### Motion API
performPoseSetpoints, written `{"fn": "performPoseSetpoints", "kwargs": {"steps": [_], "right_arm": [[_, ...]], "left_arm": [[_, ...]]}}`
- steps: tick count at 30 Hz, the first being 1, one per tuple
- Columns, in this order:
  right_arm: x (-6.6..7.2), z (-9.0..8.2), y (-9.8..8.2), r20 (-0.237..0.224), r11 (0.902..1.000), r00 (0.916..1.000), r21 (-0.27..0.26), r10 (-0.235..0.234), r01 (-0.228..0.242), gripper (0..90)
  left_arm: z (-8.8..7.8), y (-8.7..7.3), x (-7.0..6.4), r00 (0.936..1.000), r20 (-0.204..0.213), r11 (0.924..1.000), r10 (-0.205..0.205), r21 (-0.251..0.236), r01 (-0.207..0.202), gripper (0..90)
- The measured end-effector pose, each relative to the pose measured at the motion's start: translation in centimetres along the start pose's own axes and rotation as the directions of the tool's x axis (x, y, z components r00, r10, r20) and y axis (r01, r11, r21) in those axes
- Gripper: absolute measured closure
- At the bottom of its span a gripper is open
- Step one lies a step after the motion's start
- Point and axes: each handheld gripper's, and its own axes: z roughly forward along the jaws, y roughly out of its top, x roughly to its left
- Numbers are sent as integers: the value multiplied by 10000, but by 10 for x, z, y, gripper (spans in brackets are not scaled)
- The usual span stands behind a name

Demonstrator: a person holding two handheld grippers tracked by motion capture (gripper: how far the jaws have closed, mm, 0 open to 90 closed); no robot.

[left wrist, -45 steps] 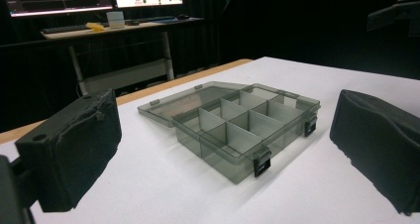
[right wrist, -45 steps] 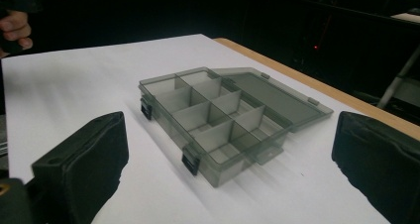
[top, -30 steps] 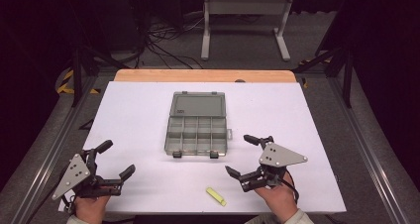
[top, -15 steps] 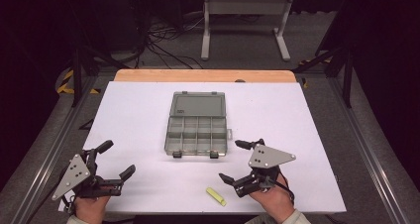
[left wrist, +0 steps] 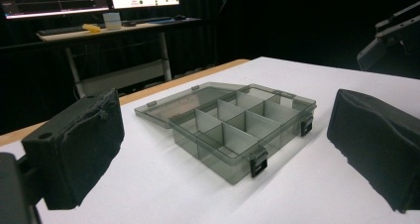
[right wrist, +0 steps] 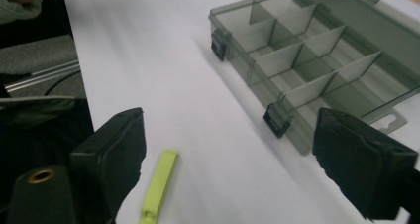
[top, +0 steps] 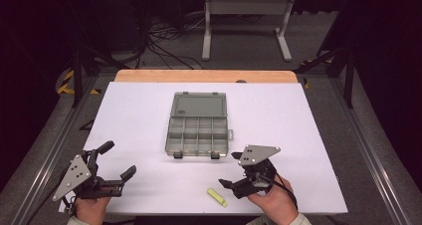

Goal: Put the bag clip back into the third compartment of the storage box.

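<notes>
Two spread grippers, left point(top: 115, 160) and right point(top: 230, 170)

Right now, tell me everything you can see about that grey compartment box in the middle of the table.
The compartment box is smoky grey, see-through plastic by its look. It lies open and flat on the white table, lid folded back on the far side. Dividers split the tray into two rows of four compartments, all looking empty. Two black latches hang on its near edge, and a small tab sticks out at one side. Neither gripper touches it; the yellow-green stick lies apart, nearer the person.
</notes>
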Motion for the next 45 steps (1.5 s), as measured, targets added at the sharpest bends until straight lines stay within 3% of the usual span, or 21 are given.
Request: {"fn": "performPoseSetpoints", "kwargs": {"steps": [8, 16, 32, 45], "right_arm": [[8, 14, -1, -168, 9925, 9998, 1222, -73, 93, 181], [15, 30, -5, -761, 9694, 9971, 2442, -63, 247, 230], [29, 54, -13, -1279, 9494, 9918, 3113, -28, 428, 303], [36, 65, -18, -1306, 9390, 9913, 3384, -174, 610, 355]], "left_arm": [[0, 0, 1, 10000, -19, 10000, 35, 40, -35, 18], [0, 0, 1, 10000, -45, 10000, -24, 22, 24, 17], [-1, 0, 1, 10000, -66, 10000, -13, 37, 13, 18], [-1, 0, 1, 10000, -71, 10000, 2, 44, -2, 18]]}}
